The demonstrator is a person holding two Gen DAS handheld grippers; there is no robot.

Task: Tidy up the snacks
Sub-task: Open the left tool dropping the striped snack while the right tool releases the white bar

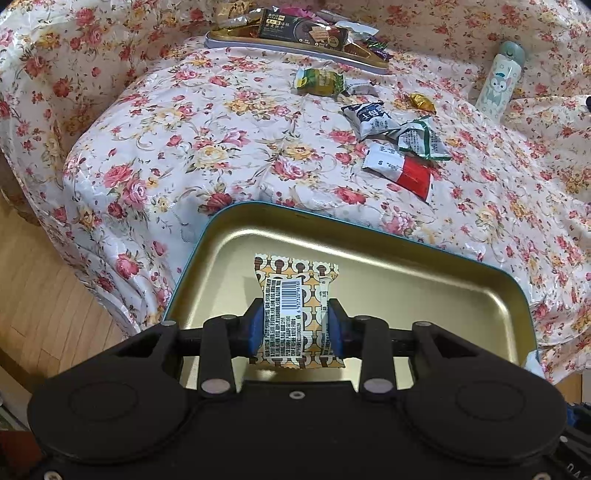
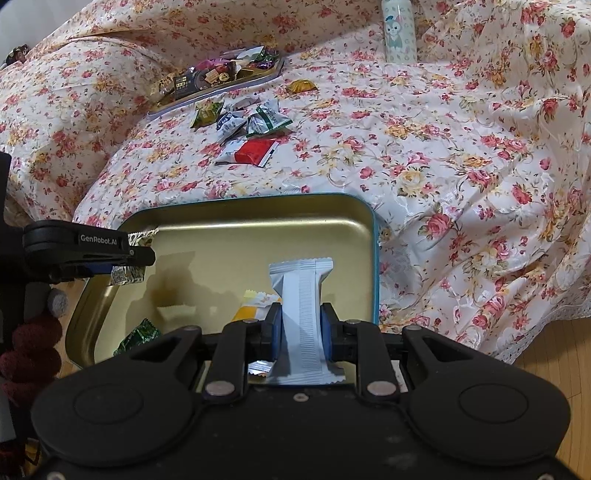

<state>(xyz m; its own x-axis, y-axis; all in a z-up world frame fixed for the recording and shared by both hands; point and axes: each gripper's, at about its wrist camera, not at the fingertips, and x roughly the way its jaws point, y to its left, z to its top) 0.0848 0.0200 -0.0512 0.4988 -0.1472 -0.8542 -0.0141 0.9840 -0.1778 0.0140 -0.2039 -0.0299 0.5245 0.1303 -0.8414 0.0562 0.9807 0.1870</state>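
Grippers point(image 1: 295, 328) point(image 2: 300, 328) pinch crinkly foil packets point(image 1: 293, 314) point(image 2: 301, 317) over glossy rounded tin point(image 1: 443, 273).

"GenRobot.AI" stands in white on the black side of the left tongs point(image 2: 127, 264), seen from the right wrist. The patterned snack packet point(image 1: 291, 306) shows a barcode with digits beneath it, too small to read surely, beside dense fine print. A dark biscuit pack point(image 1: 306, 31) in the far tin bears Chinese characters, illegible here
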